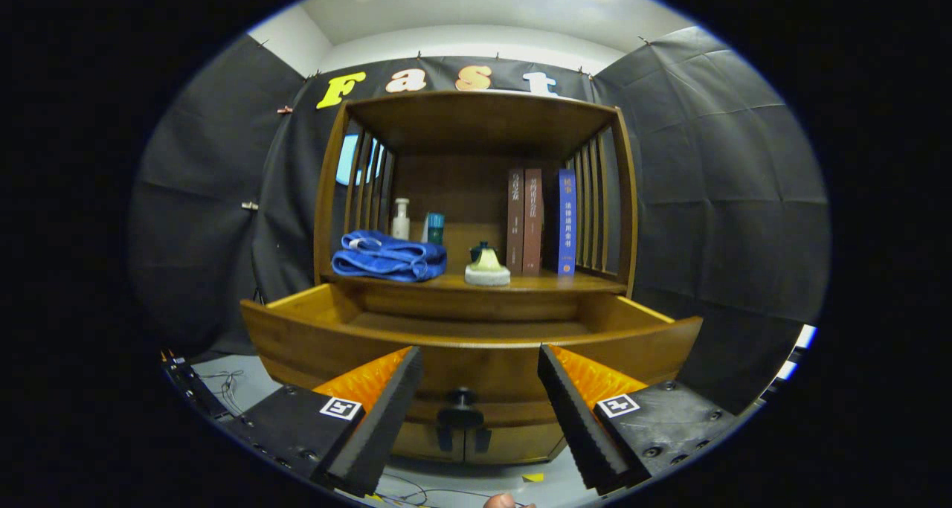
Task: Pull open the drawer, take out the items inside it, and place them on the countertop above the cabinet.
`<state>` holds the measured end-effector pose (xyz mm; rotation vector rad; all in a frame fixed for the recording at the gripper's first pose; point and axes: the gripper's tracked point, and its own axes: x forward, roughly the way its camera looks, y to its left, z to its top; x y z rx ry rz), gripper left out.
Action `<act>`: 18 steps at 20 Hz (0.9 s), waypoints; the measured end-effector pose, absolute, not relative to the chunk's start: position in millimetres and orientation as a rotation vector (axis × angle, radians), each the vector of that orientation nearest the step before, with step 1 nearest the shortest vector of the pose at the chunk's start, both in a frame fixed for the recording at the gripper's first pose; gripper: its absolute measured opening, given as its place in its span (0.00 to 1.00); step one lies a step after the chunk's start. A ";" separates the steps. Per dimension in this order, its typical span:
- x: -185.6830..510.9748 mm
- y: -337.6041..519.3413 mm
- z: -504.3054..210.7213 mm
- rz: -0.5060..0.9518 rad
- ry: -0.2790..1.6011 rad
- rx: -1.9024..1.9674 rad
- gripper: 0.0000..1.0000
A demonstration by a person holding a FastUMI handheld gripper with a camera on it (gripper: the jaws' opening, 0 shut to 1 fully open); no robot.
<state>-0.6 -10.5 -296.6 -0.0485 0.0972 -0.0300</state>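
The wooden drawer (476,359) is pulled out toward me from the cabinet, and the part of its floor that shows is bare. My gripper (480,363) stands open in front of the drawer's front panel, nothing between its fingers. The dark drawer knob (461,399) lies just below and between the fingertips. On the countertop (535,281) above the drawer rest a folded blue cloth (388,256) and a small pale-yellow item with a dark top (487,266).
The cabinet's open shelf holds three upright books (541,222) to the right, plus a white bottle (401,219) and a teal box (435,227) at the back. Slatted wooden sides flank the shelf. Cables lie on the floor (223,385) below left. Cabinet doors (476,441) sit under the drawer.
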 end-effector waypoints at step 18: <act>37.0 0.8 -335.5 -0.028 0.115 -0.017 0.99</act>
